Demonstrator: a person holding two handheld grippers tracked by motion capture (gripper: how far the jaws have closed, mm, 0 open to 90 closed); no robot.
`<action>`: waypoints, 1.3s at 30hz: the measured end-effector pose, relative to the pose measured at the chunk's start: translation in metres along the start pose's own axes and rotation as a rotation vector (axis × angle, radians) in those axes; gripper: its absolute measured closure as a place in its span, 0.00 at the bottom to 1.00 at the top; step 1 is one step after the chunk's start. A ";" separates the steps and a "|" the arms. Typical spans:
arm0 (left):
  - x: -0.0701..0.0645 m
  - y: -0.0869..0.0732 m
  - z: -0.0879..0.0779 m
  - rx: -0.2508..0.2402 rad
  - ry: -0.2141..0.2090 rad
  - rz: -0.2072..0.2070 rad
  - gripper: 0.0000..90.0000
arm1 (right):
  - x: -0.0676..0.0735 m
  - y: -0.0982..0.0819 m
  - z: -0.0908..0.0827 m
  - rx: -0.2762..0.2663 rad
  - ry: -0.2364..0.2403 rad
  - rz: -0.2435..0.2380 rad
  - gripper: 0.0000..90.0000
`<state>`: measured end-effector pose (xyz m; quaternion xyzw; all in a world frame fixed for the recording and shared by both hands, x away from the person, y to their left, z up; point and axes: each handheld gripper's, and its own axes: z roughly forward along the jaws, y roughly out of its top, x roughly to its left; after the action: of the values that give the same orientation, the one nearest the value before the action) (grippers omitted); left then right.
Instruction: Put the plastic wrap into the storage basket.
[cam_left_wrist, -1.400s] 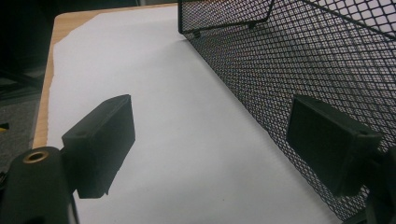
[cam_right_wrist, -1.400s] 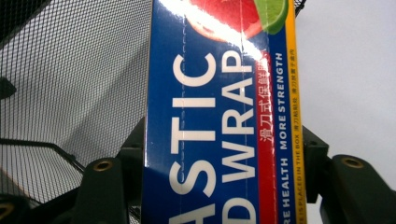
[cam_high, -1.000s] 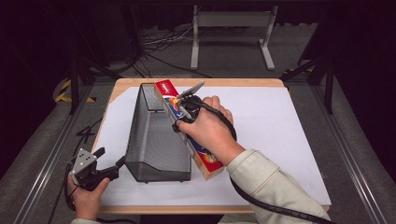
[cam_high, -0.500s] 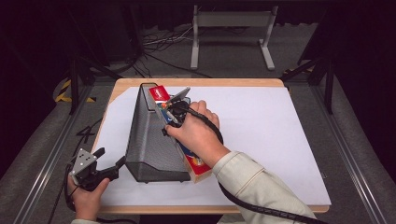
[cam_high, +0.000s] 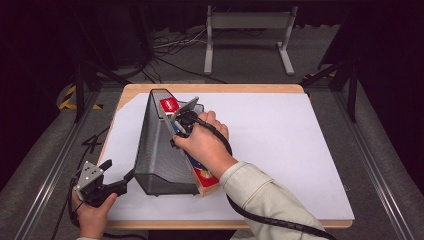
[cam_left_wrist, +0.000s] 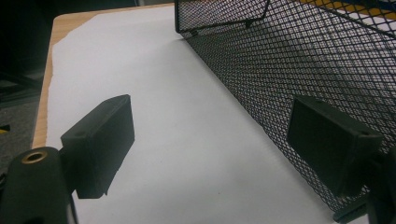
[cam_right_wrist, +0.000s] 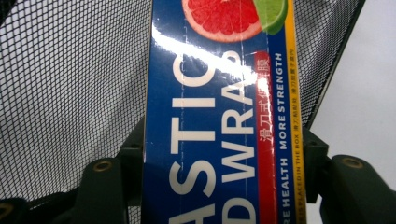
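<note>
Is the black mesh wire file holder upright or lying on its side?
On its side: the black mesh file holder lies flat on the white table cover, its opening facing the box.

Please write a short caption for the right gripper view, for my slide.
Right gripper clamps a blue plastic wrap box beside a black mesh file holder.

Wooden table (cam_high: 210, 88) under white sheet (cam_high: 280, 150); grey floor (cam_high: 240, 55), cables (cam_high: 170, 45), metal stand (cam_high: 248, 22); dark surroundings.

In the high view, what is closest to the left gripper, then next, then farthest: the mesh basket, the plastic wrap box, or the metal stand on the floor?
From the left gripper:
1. Mesh basket, just beside it on the table.
2. Plastic wrap box, along the basket's right side.
3. Metal stand, on the floor beyond the table.
</note>
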<state>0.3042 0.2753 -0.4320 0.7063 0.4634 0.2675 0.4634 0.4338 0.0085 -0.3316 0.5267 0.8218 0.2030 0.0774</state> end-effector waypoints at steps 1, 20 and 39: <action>0.000 0.000 0.000 0.000 0.000 0.002 0.18 | 0.001 0.000 0.002 0.001 -0.001 0.004 0.45; 0.000 0.000 0.002 0.004 -0.004 0.006 0.18 | 0.011 0.009 0.022 0.079 -0.038 -0.022 0.44; 0.001 -0.001 0.002 0.001 -0.003 -0.005 0.17 | 0.009 0.017 0.037 0.147 -0.048 -0.091 0.44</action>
<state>0.3059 0.2757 -0.4337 0.7060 0.4645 0.2650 0.4644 0.4567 0.0317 -0.3570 0.4980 0.8554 0.1256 0.0673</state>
